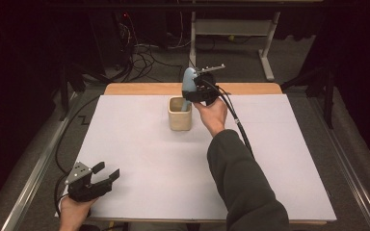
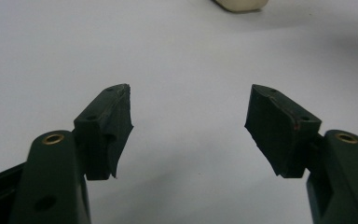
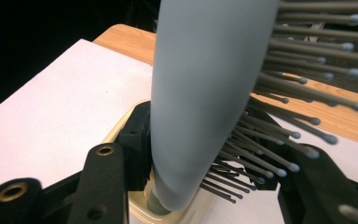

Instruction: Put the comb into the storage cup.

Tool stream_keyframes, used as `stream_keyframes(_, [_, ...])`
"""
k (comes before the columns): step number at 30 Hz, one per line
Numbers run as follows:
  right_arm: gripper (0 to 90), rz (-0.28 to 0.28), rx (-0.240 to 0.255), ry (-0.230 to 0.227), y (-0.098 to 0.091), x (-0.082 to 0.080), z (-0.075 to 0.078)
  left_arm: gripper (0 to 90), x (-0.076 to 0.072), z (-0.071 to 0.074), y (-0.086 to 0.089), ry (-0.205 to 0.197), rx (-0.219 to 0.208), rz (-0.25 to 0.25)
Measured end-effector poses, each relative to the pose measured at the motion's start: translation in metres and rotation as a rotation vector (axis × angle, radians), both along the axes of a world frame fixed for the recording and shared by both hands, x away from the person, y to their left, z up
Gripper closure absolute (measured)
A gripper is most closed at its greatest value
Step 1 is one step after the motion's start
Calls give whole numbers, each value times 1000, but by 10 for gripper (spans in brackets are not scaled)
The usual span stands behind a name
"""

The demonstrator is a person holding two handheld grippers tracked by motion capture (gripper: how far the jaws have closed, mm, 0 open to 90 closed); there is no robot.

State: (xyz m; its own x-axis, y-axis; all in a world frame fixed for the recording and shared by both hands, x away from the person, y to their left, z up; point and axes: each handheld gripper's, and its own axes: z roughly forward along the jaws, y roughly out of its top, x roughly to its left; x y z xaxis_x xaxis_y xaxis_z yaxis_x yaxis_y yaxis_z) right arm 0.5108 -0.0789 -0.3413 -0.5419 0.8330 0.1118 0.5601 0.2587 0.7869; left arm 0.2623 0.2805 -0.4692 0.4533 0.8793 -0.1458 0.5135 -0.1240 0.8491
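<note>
A pale blue hairbrush (image 1: 188, 87) stands handle-down in a cream square cup (image 1: 179, 114) at the far middle of the white table cover. My right gripper (image 1: 196, 93) is shut on the brush head just above the cup. Close up, the brush body (image 3: 200, 93) fills the space between the black jaws, with its grey bristles (image 3: 289, 84) sticking out to the right and the cup rim (image 3: 135, 205) below. My left gripper (image 1: 105, 172) rests open near the front left corner, nothing between its fingertips (image 2: 116, 121).
The white cover (image 1: 139, 159) lies on a wooden table whose far edge (image 1: 149, 88) shows behind the cup. A black cable (image 1: 238, 122) trails from the right gripper along the sleeve. Floor cables and table legs lie beyond the table.
</note>
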Motion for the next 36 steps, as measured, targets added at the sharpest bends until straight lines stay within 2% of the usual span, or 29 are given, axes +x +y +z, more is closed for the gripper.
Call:
stream_keyframes(11, [512,4,-1,17,2,0,-12,319,0,0,0,0,-2,0])
stream_keyframes(16, [500,3,12,18,-2,0,-13,319,0,0,0,0,1,-4])
stream_keyframes(21, [471,-13,0,26,-5,-1,-11,319,0,0,0,-1,2,-5])
stream_keyframes(30, [455,-19,-5,12,-4,-4,-11,319,1,0,-1,2,1,-5])
stream_keyframes(33, [441,-21,5,-5,-6,-6,-11,319,1,0,-1,1,1,-3])
stream_keyframes(36, [390,-26,8,-21,-7,-7,-13,318,1,-1,-1,1,2,-4])
